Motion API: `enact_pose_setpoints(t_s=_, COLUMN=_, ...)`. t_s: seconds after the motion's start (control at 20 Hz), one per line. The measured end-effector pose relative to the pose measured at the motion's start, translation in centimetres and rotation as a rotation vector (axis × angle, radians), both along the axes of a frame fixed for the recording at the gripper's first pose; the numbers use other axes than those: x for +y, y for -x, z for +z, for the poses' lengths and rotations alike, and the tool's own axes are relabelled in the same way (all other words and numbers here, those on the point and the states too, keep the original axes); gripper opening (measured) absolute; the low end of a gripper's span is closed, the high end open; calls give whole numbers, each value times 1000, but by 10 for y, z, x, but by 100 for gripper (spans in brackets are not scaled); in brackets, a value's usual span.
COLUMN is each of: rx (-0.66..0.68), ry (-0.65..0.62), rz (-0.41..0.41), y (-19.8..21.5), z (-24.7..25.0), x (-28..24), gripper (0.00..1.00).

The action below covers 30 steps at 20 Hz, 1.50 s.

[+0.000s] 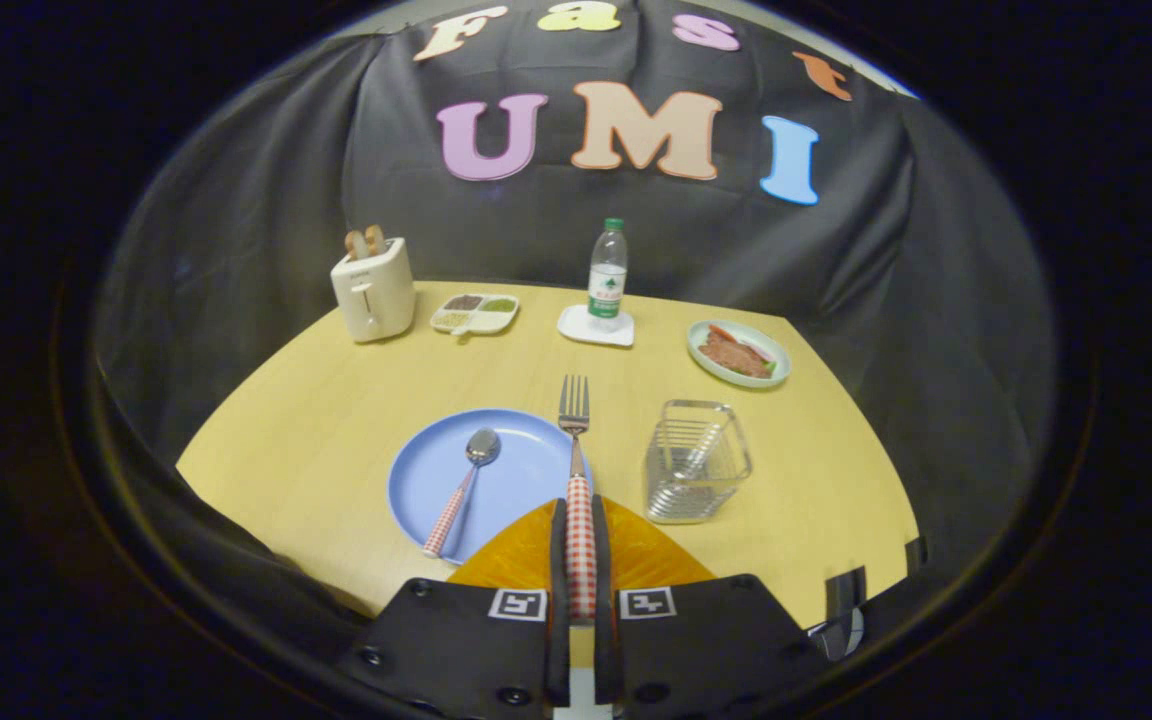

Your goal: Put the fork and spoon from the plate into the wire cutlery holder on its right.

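The gripper (581,520) clamps the fork (576,470) by its checked handle — tines forward, ready for dropping into the holder (696,462). The spoon (464,485) lies on the plate (436,470) — not yet moved

One fork (574,430), one spoon (464,487), one blue plate (496,470) and one wire cutlery holder (696,462) are here. Farther back stand one toaster (373,290), apparently with two slices in it, and one bottle (608,270) on one white coaster (596,326). There is also one divided dish (474,314) and one green plate of food (738,353).
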State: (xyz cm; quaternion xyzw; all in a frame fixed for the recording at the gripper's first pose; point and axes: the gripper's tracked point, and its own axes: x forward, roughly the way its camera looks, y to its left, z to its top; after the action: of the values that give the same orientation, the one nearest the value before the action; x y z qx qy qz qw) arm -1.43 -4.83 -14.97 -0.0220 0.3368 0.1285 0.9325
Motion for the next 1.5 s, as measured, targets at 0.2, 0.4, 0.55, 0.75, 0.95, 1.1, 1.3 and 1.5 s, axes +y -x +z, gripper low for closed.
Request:
enact_pose_setpoints(t_s=0.2, rx=90, ry=35, rz=-37, y=-19, z=6, x=-52, gripper=12)
enact_pose_setpoints(t_s=0.4, rx=233, ry=114, rz=6, y=-34, z=-11, x=-78, gripper=12)
enact_pose_setpoints(t_s=0.55, rx=355, ry=160, rz=82, y=-43, z=-28, x=-77, gripper=12)
enact_pose_setpoints(t_s=0.75, rx=514, ry=211, rz=128, y=-53, z=-49, x=-71, gripper=12)
enact_pose_setpoints(t_s=0.95, rx=592, ry=293, rz=186, y=-65, z=-64, x=-70, gripper=12)
enact_pose_setpoints(t_s=1.1, rx=631, ry=298, rz=183, y=-70, z=-71, x=-69, gripper=13)
enact_pose_setpoints(t_s=1.3, rx=643, ry=297, rz=185, y=-78, z=-79, x=-68, gripper=15)
enact_pose_setpoints(t_s=1.5, rx=624, ry=230, rz=169, y=-84, z=-71, x=-60, gripper=30)
